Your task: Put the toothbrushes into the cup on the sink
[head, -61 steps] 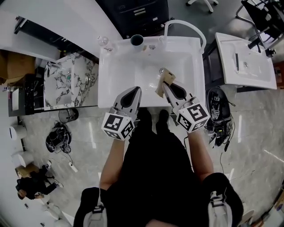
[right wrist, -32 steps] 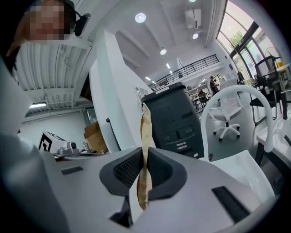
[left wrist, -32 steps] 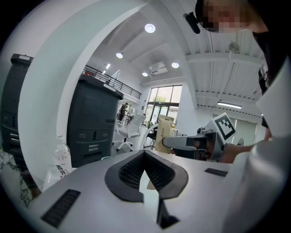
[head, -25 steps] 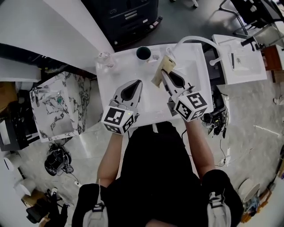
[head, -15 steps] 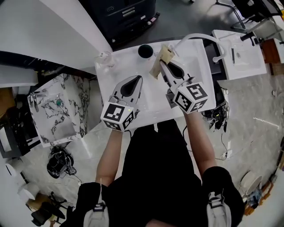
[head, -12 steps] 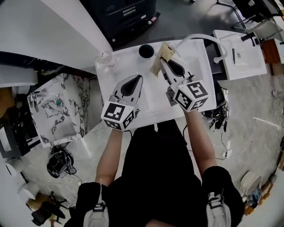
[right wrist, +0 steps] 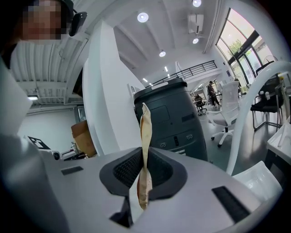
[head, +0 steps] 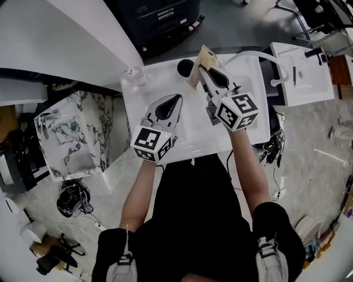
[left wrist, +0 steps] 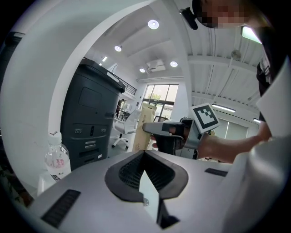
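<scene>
A flat beige paper toothbrush packet (head: 199, 59) stands upright between the jaws of my right gripper (head: 202, 69), which is shut on it. The packet's top leans beside the dark cup (head: 184, 67) on the back rim of the white sink (head: 249, 88). In the right gripper view the packet (right wrist: 144, 132) rises edge-on out of the right gripper (right wrist: 144, 169). My left gripper (head: 177, 98) hovers over the sink basin, shut and holding nothing. The left gripper view shows the left gripper (left wrist: 144, 153), with the right gripper and packet (left wrist: 146, 122) beyond it.
A clear plastic bottle (head: 134, 75) stands on the sink's back left corner. A white hose (head: 259, 55) arcs over the back right. A black cabinet (head: 165, 16) stands behind, a second white basin (head: 303, 77) to the right, and a marbled basin (head: 77, 132) to the left.
My right gripper has carried the packet from over the basin to the back rim, beside the cup. The left gripper has stayed shut over the basin.
</scene>
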